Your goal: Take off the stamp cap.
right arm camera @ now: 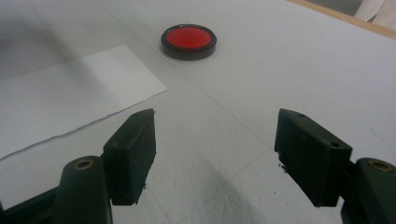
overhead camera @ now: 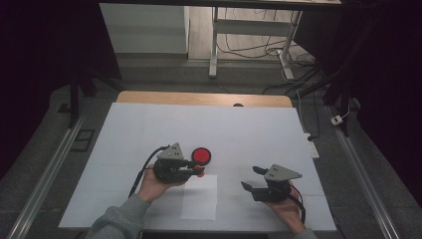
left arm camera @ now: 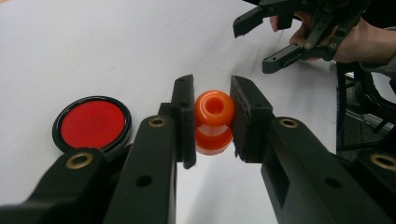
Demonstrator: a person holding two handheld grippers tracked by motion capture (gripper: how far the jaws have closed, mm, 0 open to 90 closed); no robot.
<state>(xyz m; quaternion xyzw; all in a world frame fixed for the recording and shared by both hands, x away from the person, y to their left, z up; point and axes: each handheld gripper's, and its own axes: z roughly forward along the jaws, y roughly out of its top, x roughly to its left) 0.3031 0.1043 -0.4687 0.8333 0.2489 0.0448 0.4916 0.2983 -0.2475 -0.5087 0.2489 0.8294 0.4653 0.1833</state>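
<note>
My left gripper point(overhead camera: 199, 171) is shut on a small orange spool-shaped piece point(left arm camera: 214, 121), which its two black pads squeeze from both sides; the same piece point(overhead camera: 199, 172) shows at the jaw tips in the high view. Just beyond it lies a round red disc with a black rim point(overhead camera: 201, 156), also seen in the left gripper view point(left arm camera: 92, 124) and the right gripper view point(right arm camera: 189, 41). My right gripper point(overhead camera: 251, 178) is held over the table's right front, open, with nothing between its jaws point(right arm camera: 212, 158). It also shows far off in the left gripper view point(left arm camera: 261, 39).
A white sheet of paper point(overhead camera: 200, 196) lies on the white table top point(overhead camera: 149, 129) near the front edge, between my two hands. A wooden edge point(overhead camera: 204, 98) runs along the far side. Desk legs and cables stand on the floor behind.
</note>
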